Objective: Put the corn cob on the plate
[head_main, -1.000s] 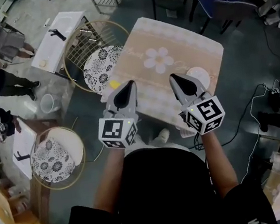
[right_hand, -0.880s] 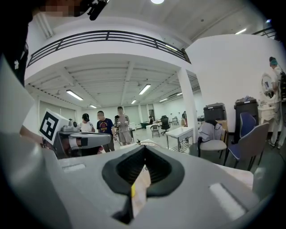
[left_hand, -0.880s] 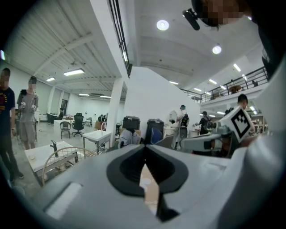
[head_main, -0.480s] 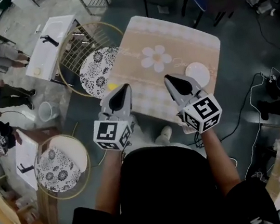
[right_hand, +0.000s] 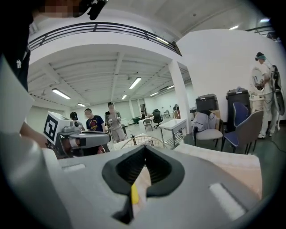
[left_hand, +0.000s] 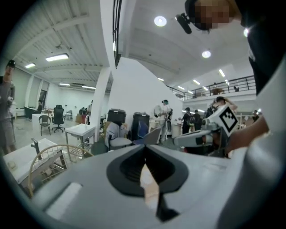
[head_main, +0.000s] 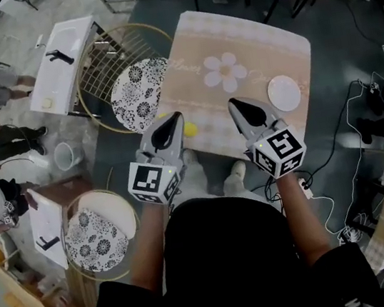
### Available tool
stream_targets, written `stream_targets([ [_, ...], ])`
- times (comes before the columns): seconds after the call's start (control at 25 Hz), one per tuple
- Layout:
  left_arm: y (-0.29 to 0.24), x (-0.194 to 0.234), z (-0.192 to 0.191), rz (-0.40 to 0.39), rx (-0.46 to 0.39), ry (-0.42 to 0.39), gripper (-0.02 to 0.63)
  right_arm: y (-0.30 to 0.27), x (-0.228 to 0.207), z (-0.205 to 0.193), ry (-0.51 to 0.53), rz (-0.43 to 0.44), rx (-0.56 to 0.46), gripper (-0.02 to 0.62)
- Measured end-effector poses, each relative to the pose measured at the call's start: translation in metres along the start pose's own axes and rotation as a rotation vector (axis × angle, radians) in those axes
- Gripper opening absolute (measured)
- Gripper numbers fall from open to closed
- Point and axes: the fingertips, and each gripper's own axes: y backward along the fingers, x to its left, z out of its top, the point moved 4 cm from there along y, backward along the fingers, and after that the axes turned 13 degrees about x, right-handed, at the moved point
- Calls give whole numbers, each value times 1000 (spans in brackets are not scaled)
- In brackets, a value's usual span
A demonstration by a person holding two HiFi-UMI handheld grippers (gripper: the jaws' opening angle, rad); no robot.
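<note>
In the head view the yellow corn cob (head_main: 189,129) lies near the front left edge of the beige flowered table (head_main: 232,41). The white plate (head_main: 284,92) sits at the table's right side. My left gripper (head_main: 173,119) is shut and holds nothing; its tip hangs just left of the cob. My right gripper (head_main: 233,103) is also shut and holds nothing, over the front of the table between cob and plate. In the right gripper view a yellow sliver of the cob (right_hand: 134,195) shows through the jaw notch. In each gripper view the other gripper shows at the side.
Left of the table stand two round wire chairs with patterned cushions (head_main: 140,92) (head_main: 93,233) and a white side table (head_main: 65,57). People stand at the far left. Cables and a power strip (head_main: 304,185) lie on the floor at the right. Office chairs stand behind the table.
Both grippers have moved forward and down toward the table's front edge. The cob now shows beside the left gripper's tip. Both jaws stayed shut.
</note>
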Motion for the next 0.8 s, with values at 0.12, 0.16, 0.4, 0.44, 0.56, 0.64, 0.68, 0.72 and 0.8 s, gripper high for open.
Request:
stream_targets([
  [0.12,-4,22,-10,-10,46,-20,6,-19,5,-8,-12,-12,39,0],
  [0.16,-6,30,-14,-12,59,-24,6,-26,7,-12,-16,-14,52,0],
  [0.4,-20,65,-47,-43,181,-85,18,-61,19,-41,-38,-10,143,0],
  [0.44,-23,70,-54,-56,214,-112,21,-66,20,-46,-44,-10,154,0],
  [0.56,-35,82,-70,-116,298,-192,78,-83,22,-58,-69,-2,186,12],
  [0.64,-44,86,-79,-167,353,-261,143,-95,23,-67,-80,14,215,24],
  [0.68,-49,88,-84,-187,382,-303,146,-101,24,-72,-84,23,233,36],
  [0.72,-54,90,-89,-202,410,-340,162,-107,24,-77,-87,31,251,52],
  [0.8,-63,94,-102,-228,460,-403,186,-119,25,-89,-88,46,289,81],
])
